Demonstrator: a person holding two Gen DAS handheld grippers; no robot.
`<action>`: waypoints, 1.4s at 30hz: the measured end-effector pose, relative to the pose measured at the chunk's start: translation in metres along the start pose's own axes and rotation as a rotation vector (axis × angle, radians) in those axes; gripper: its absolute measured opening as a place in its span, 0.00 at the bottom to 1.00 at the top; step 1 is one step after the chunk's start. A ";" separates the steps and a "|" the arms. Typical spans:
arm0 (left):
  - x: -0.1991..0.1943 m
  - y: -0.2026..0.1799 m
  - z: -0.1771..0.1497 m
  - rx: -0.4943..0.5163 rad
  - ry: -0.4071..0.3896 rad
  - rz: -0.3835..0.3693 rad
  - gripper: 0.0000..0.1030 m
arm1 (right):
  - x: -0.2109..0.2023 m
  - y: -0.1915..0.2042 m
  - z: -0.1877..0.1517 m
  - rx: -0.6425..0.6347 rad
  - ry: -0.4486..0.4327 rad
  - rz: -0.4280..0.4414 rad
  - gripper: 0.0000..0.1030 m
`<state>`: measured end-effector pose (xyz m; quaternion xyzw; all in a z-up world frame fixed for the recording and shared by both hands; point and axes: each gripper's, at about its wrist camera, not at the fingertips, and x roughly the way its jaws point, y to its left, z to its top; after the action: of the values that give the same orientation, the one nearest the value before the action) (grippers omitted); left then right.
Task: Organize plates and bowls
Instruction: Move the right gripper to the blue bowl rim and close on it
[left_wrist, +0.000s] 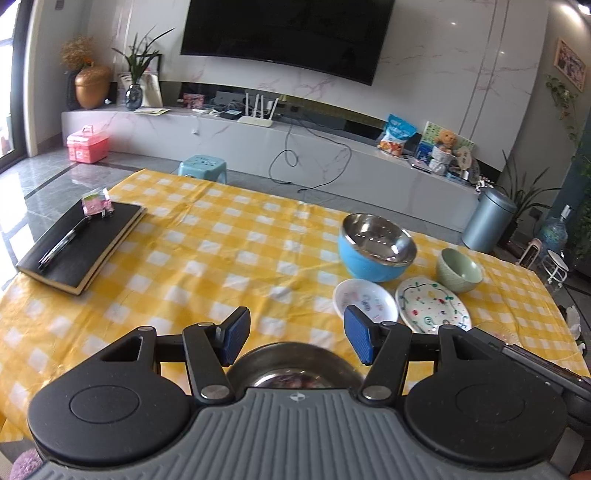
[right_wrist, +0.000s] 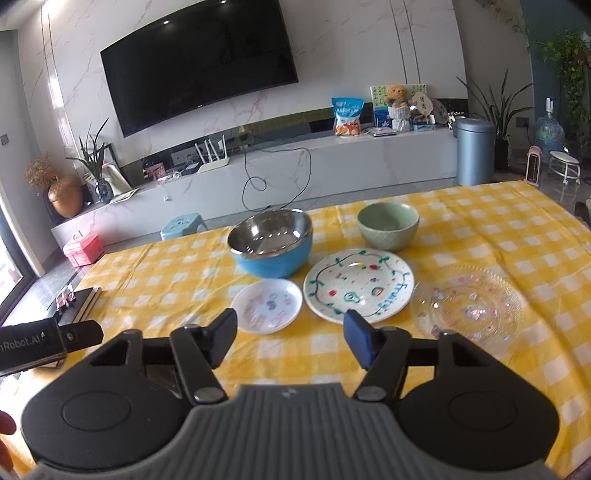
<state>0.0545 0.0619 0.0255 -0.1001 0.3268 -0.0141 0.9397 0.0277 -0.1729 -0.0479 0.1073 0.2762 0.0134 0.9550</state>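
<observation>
On the yellow checked tablecloth stand a blue bowl with a steel lining and a green bowl. In front of them lie a small white plate, a painted plate and a clear glass plate. My right gripper hovers open just short of the two plates, holding nothing. My left gripper is open above a steel bowl, whose near half is hidden by the gripper body; the pads do not touch it.
A black book with a dark phone-like object and a small pink packet on it lies at the table's left side. Beyond the far table edge are a blue stool, a TV console and a grey bin.
</observation>
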 end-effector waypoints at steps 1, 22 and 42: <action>0.003 -0.004 0.002 0.008 0.001 -0.007 0.67 | 0.002 -0.002 0.001 -0.001 -0.001 -0.003 0.62; 0.101 -0.058 0.066 0.104 0.172 -0.170 0.67 | 0.092 -0.046 0.068 0.019 0.061 -0.031 0.62; 0.221 -0.059 0.098 0.065 0.257 -0.096 0.65 | 0.201 -0.046 0.091 0.119 0.159 -0.001 0.45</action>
<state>0.2914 0.0013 -0.0227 -0.0825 0.4387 -0.0824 0.8911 0.2451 -0.2185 -0.0883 0.1622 0.3513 0.0049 0.9221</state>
